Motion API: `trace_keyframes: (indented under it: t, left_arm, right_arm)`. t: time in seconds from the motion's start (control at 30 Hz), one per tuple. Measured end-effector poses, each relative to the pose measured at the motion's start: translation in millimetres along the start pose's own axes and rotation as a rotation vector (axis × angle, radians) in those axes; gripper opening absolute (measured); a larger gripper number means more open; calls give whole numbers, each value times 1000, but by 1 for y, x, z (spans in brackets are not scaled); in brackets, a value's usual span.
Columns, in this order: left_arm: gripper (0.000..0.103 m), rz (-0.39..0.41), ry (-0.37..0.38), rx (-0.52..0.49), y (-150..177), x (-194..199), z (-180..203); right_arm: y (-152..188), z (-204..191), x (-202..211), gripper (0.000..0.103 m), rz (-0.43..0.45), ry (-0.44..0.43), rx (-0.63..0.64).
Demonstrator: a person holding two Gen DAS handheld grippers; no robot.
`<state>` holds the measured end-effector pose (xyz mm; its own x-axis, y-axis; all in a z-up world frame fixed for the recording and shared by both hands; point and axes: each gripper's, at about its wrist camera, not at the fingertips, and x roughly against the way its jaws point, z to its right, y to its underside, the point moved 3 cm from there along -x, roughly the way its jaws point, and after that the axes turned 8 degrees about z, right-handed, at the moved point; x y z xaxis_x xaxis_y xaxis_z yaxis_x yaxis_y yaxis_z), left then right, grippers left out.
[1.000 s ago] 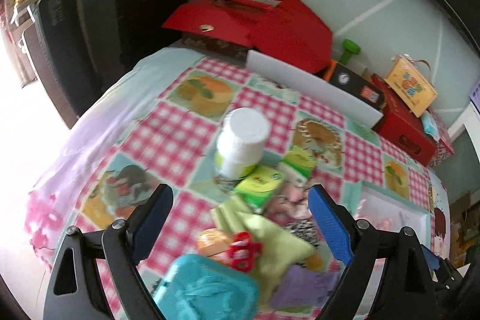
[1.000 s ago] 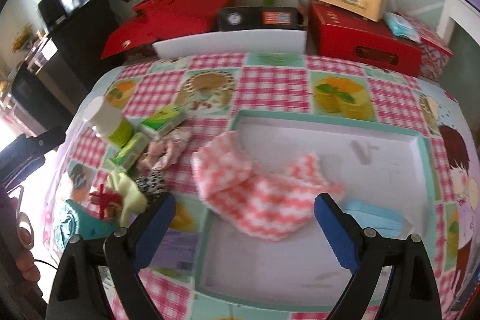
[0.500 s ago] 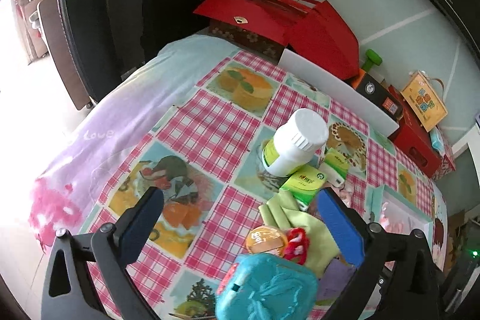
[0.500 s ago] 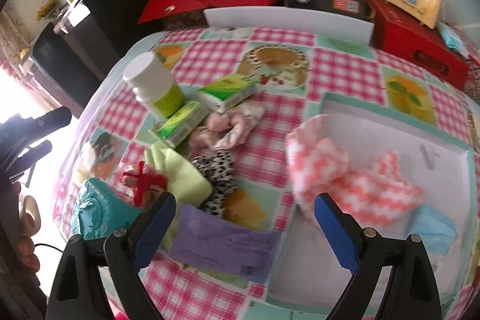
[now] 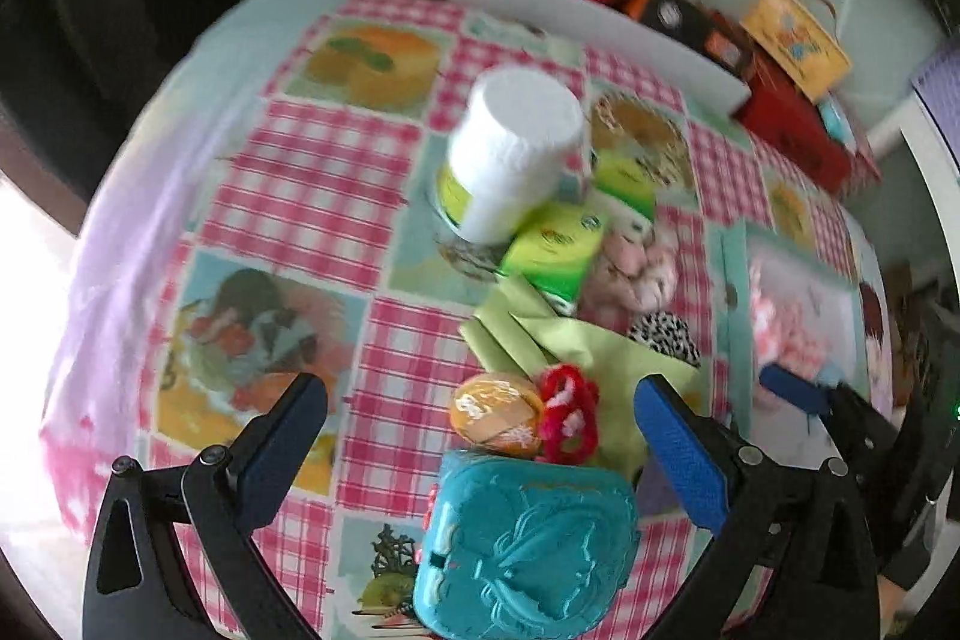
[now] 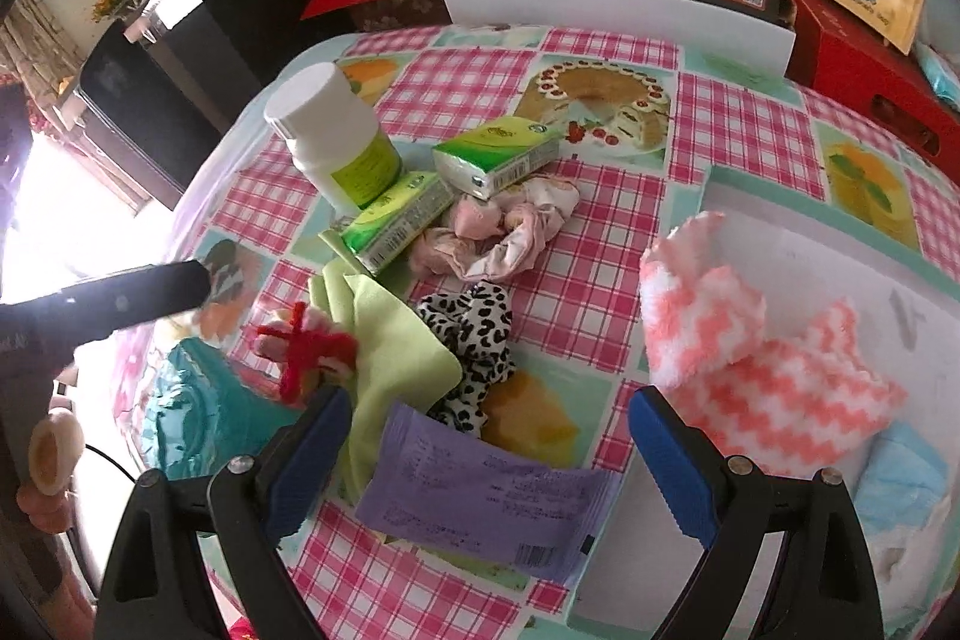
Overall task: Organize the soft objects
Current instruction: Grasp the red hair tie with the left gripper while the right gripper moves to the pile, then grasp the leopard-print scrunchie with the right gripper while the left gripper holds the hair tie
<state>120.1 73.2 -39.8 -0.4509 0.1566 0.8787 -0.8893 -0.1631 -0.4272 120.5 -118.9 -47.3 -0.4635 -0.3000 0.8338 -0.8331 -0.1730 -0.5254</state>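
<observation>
A pink-and-white zigzag cloth [image 6: 756, 358] and a light blue cloth [image 6: 900, 484] lie in the white tray [image 6: 840, 256] at the right. On the checked table lie a leopard-print scrunchie [image 6: 474, 334], a pink scrunchie [image 6: 510, 232], a green cloth [image 6: 390, 346] and a red yarn piece [image 6: 312, 340]. My right gripper [image 6: 489, 454] is open and empty, above a purple packet [image 6: 480, 502]. My left gripper [image 5: 480, 442] is open and empty, above a teal case [image 5: 528, 538]. The green cloth [image 5: 564, 346] and red yarn [image 5: 567, 415] show there too.
A white bottle [image 6: 336, 136] and two green tissue packs [image 6: 498, 154] stand beside the soft things. An orange round item [image 5: 495, 415] lies by the teal case. Red boxes [image 6: 864, 58] and a white board [image 6: 618, 16] line the table's far edge.
My right gripper has swung left from over the tray to over the pile of small things. My left gripper has shifted, and the teal case sits closer between its fingers. Both stay open.
</observation>
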Motion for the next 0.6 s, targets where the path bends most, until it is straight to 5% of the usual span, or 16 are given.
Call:
trace_keyframes:
  t: [0.17,0.6]
  left_arm:
    - [95,-80,27,-47,-3,-17,11]
    - [38,-232,51,-189,4,-56,49]
  right_arm:
    - [0,6,-4,92,-4,-9,-15]
    - [-9,15,-4,73,45,-81,-66]
